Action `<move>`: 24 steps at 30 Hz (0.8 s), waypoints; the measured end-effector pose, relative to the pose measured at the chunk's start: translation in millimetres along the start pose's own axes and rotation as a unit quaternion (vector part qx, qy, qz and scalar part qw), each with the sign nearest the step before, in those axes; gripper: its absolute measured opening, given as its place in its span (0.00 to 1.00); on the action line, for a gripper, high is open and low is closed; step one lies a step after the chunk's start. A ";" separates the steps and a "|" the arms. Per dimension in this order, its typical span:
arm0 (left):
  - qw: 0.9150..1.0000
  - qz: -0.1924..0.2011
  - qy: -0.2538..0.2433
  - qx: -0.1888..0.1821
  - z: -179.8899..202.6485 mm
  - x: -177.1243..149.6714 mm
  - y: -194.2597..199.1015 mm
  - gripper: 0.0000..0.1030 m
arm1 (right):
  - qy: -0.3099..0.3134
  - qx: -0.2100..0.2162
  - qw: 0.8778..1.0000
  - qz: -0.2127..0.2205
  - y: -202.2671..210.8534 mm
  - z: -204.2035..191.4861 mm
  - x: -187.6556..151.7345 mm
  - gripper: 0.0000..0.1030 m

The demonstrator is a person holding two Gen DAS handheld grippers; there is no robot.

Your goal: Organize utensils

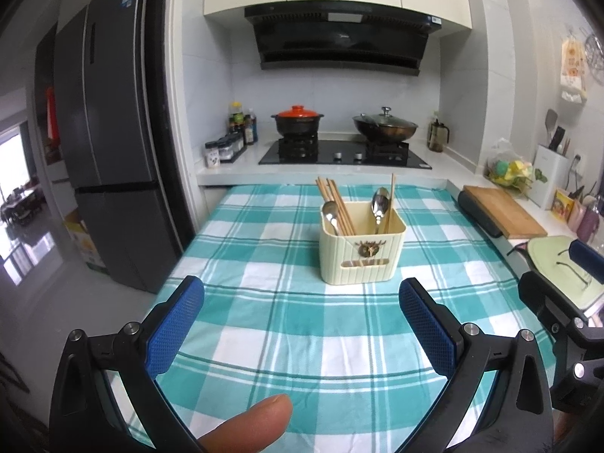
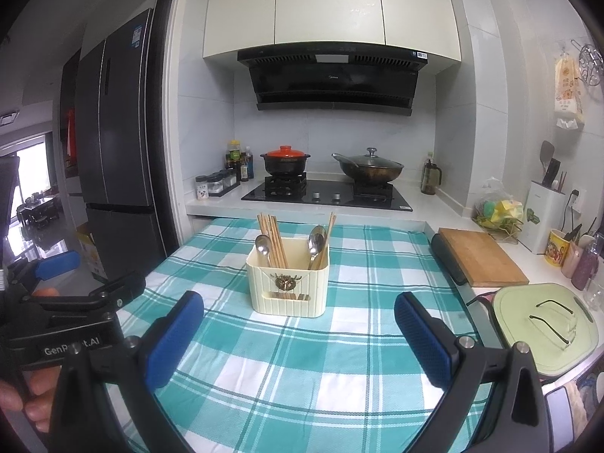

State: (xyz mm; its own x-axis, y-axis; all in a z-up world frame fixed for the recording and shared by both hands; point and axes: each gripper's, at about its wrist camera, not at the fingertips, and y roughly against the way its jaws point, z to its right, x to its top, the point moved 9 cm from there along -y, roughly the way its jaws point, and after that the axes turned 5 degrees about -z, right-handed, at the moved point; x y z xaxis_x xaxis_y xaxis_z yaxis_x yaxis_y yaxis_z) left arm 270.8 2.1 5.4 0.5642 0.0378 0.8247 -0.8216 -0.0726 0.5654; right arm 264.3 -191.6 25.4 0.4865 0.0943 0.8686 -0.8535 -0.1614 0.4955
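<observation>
Utensils stand gathered in the cream holder point(image 1: 361, 247) straight ahead of both grippers: chopsticks point(image 1: 337, 207) and one spoon point(image 1: 330, 216) in its left half, a second spoon point(image 1: 379, 204) and a lone chopstick point(image 1: 391, 204) in its right. Left gripper point(image 1: 302, 324) and right gripper point(image 2: 298, 334) hover low over the checked cloth point(image 1: 302, 339), jaws spread wide and empty. That fits either a sorting finished or one about to start, so I cannot name the next move

The left claw point(image 2: 56, 264) carries a black body label reading "GenR...t.AI", its middle letters unclear. Stickers on the fridge point(image 2: 113, 132) are too small to read.
</observation>
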 end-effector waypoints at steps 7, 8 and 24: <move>1.000 0.001 -0.002 0.000 -1.2 0.4 4.8 1.00 | 0.000 0.012 1.000 0.002 6.3 -4.7 2.7 1.00; 1.000 0.001 -0.002 -0.001 -1.4 0.6 5.0 1.00 | 0.000 0.014 1.000 0.002 6.6 -5.4 2.4 1.00; 1.000 -0.007 -0.004 0.016 -5.0 -1.9 2.9 1.00 | 0.007 0.021 1.000 -0.001 7.6 -11.9 -0.5 1.00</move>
State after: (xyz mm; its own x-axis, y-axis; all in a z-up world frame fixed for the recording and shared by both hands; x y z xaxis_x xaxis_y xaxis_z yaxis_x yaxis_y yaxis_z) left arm 267.0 6.9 5.5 0.5760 0.0307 0.8169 -0.8110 -0.1037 0.5757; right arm 255.4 -181.2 28.7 0.4851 0.1084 0.8677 -0.8439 -0.2022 0.4970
